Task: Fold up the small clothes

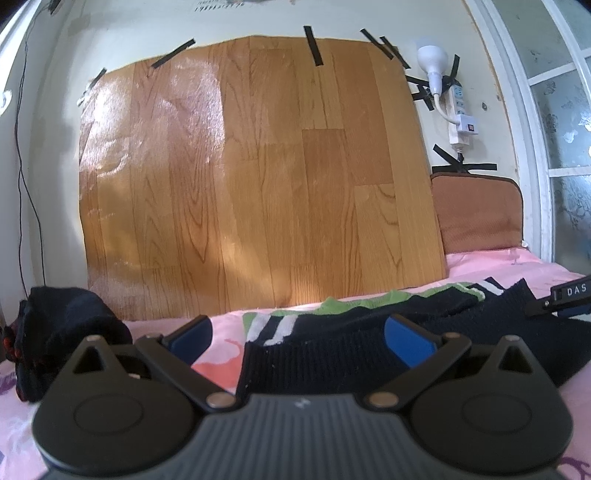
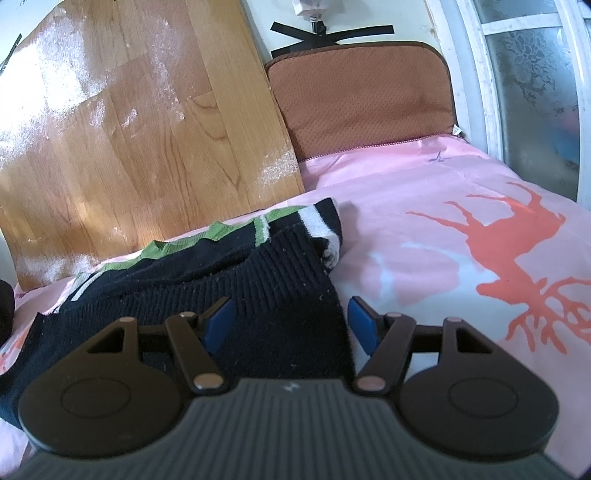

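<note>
While both tongs gape, the sweater [image 2: 280, 295] lies between them.

Both cameras sit low over the pink bedsheet [image 2: 424, 192], close behind their own blue pads. The left looks nearly level at the wooden board [image 1: 258, 166]; the right tilts down. Both share the dark sweater [image 1: 351, 354], board and brown cushion [image 2: 362, 99].

Wood-grain sheet [image 1: 255, 177] taped to pale wall [image 1: 229, 18], brown cushion [image 2: 365, 96] beside it, frosted window [image 2: 535, 74] at right
</note>
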### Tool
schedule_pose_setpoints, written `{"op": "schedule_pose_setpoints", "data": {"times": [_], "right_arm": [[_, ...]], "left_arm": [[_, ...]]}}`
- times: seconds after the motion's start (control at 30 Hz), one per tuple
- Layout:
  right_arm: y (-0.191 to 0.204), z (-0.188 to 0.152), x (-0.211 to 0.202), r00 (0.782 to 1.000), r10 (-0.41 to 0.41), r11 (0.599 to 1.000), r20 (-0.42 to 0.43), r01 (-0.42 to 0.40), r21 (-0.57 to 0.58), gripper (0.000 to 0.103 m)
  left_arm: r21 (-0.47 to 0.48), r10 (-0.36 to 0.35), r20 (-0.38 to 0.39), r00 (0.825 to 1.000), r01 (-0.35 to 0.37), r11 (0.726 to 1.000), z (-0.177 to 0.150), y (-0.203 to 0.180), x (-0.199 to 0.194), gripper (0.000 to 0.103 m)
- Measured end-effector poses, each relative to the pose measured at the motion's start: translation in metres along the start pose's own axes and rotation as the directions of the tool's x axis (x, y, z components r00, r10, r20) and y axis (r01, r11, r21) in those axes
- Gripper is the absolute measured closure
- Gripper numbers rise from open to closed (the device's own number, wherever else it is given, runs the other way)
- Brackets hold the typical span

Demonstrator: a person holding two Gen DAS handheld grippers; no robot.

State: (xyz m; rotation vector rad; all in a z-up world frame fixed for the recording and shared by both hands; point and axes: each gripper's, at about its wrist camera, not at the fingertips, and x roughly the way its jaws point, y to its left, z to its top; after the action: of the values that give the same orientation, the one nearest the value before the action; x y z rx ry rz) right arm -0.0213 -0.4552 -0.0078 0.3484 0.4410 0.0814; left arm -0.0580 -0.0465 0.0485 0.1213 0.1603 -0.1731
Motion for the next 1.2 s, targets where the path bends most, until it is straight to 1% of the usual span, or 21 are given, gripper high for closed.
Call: {"op": "schedule_pose_setpoints", "data": {"times": [0.13, 0.33, 0.63, 1.2], "right_arm": [[-0.0005, 0.0002, -0.0003, 1.0, 0.001, 1.0, -0.001, -0.001, -0.001, 0.033], [-0.0004, 0.0001, -0.0001, 1.0, 0.0, 1.0, -0.003, 0.0, -0.002, 0.033], [0.0003, -0.0001, 0.0004, 1.0, 0.001, 1.0, -0.006, -0.001, -0.005, 0.033], [0.0002, 0.0003, 0.0003, 1.0, 0.001, 1.0, -0.006, -0.001, -0.005, 0.033]], "left_arm": [[-0.017, -0.006, -0.017, 1.0, 0.005, 1.0, -0.0003, 0.0033, 0.0021, 0.0], [0.001, -0.01, -0.015, 1.0, 0.01, 1.0, -0.0009, 0.0007, 0.0013, 0.0], [-0.015, -0.013, -0.023, 1.0, 0.013, 1.0, -0.0007, 0.0021, 0.0017, 0.0], [-0.017, -0.015, -0.026, 1.0, 0.014, 1.0, -0.0009, 0.0021, 0.0012, 0.0]]}}
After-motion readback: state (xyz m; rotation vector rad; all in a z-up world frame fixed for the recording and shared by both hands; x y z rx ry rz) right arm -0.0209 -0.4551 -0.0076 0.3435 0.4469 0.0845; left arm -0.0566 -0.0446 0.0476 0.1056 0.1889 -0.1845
